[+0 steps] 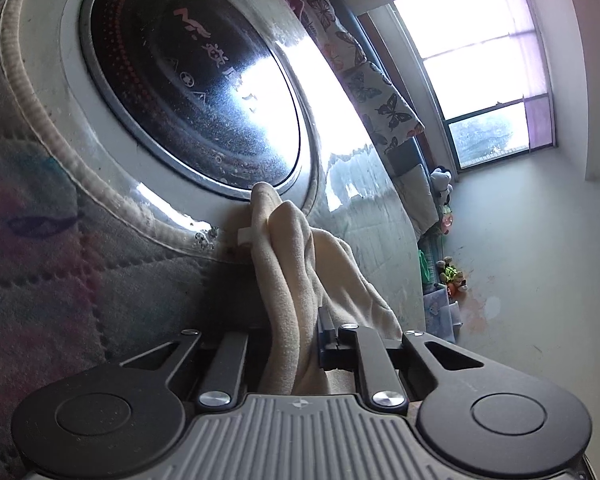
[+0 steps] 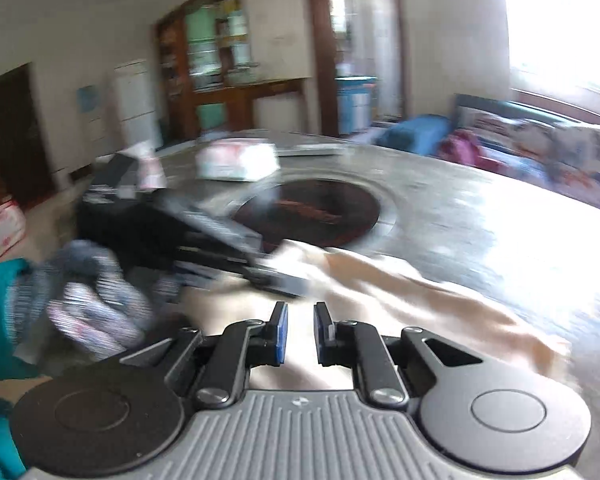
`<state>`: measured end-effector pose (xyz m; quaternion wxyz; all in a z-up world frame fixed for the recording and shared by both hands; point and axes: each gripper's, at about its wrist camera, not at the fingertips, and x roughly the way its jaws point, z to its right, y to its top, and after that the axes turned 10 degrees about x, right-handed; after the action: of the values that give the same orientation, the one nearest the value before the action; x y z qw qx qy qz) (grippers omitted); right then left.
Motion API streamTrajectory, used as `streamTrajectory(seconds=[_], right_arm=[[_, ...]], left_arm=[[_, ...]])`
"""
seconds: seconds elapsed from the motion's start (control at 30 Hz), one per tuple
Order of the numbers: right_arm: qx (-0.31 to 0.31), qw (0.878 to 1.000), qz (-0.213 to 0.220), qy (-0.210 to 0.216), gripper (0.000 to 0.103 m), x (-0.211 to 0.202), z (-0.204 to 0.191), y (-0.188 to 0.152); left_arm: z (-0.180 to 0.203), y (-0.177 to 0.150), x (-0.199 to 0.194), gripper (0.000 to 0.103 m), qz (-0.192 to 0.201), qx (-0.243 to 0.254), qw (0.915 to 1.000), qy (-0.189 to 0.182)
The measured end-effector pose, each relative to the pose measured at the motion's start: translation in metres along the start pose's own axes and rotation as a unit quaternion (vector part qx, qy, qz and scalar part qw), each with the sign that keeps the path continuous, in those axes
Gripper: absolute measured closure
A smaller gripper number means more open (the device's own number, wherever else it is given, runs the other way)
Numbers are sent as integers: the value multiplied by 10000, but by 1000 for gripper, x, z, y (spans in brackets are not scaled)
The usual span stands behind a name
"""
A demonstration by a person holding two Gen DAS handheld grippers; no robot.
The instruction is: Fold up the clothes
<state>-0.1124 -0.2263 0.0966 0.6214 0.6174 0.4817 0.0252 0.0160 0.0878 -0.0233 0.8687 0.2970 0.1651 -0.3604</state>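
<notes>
A cream cloth (image 1: 296, 280) is bunched between the fingers of my left gripper (image 1: 290, 320), which is shut on it and holds it against the grey round table (image 1: 360, 208). In the right wrist view the same cream cloth (image 2: 400, 292) lies spread over the table (image 2: 480, 208), with the left gripper (image 2: 276, 280) clamped on its left end. My right gripper (image 2: 301, 320) is open and empty, just above the cloth's near part. The right wrist view is blurred by motion.
A dark round inset (image 1: 192, 80) sits in the table's middle (image 2: 312, 210). A tissue pack (image 2: 238, 160) and dark items lie at the far side. A gloved hand (image 2: 92, 312) holds the left gripper. A sofa (image 2: 540, 148) stands beyond the table.
</notes>
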Motion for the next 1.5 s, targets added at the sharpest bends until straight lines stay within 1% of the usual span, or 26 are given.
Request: streamTrajectory(seconds=[0.07, 0.1, 0.13, 0.17, 0.23, 0.3, 0.37, 0.4, 0.43, 0.5, 0.6, 0.63, 0.67, 0.7, 0.77, 0.83, 0.87, 0.93, 1.07, 1.13, 1.3, 1.43, 1.5], right_arm=[[270, 9986, 61, -454, 89, -2, 22, -2], [377, 9977, 72, -559, 88, -3, 29, -2], [630, 9943, 125, -855, 86, -6, 47, -5], [705, 9927, 145, -968, 84, -6, 54, -6], [1057, 9846, 221, -1373, 81, -9, 82, -12], [1340, 9791, 270, -1507, 79, -9, 101, -17], [1583, 9736, 317, -1616, 74, -8, 116, -23], [1674, 9720, 311, -1622, 69, -6, 121, -25], [1766, 9703, 305, -1624, 68, -4, 127, -26], [1956, 9685, 290, -1516, 68, 3, 135, -29], [2043, 9686, 348, -1373, 69, 1, 139, -33], [2054, 9693, 369, -1303, 73, 0, 140, -34], [2103, 9690, 384, -1235, 79, 0, 140, -34], [2152, 9687, 399, -1167, 90, -1, 140, -34], [2172, 9685, 470, -1125, 92, -6, 138, -34], [2163, 9681, 610, -1109, 93, -13, 134, -33], [2169, 9677, 657, -1102, 93, -16, 134, -34], [2179, 9658, 888, -1090, 93, -35, 130, -33], [2106, 9624, 1188, -1241, 94, -61, 124, -32], [2122, 9569, 1365, -1435, 94, -82, 128, -32], [2156, 9425, 1496, -2071, 94, -124, 154, -36], [2176, 9279, 1596, -2573, 94, -158, 176, -39], [2183, 9196, 1644, -2822, 94, -175, 186, -41]], left_arm=[[3, -1, 1, 88, 7, 103, 9999, 46], [5, -1, 1, 88, 7, 146, 9999, 65], [7, 0, 2, 88, 6, 182, 9998, 83], [9, 0, 2, 88, 9, 217, 9997, 106], [11, -1, 2, 88, 13, 286, 9995, 152], [13, -1, 3, 88, 14, 336, 9993, 187], [13, -1, 3, 88, 15, 343, 9992, 201], [13, -1, 3, 88, 16, 352, 9992, 207], [13, -2, 3, 88, 17, 364, 9991, 213], [14, -3, 2, 88, 25, 422, 9988, 237], [18, -4, 2, 88, 38, 521, 9983, 276], [19, -4, 2, 88, 42, 560, 9980, 294], [20, -4, 2, 88, 45, 604, 9977, 317], [22, -4, 2, 88, 45, 667, 9971, 350], [29, -4, 1, 88, 52, 886, 9951, 431], [38, -3, -1, 88, 85, 1109, 9929, 430], [45, -3, -2, 88, 107, 1234, 9915, 393], [61, -3, -2, 88, 151, 1513, 9879, 291], [95, -5, 6, 88, 148, 2014, 9794, 85], [111, -7, 15, 88, 95, 2216, 9751, -34], [151, -20, 49, 88, -109, 2555, 9658, -418], [180, -28, 84, 88, -275, 2667, 9603, -776], [194, -34, 103, 88, -423, 2714, 9567, -958]])
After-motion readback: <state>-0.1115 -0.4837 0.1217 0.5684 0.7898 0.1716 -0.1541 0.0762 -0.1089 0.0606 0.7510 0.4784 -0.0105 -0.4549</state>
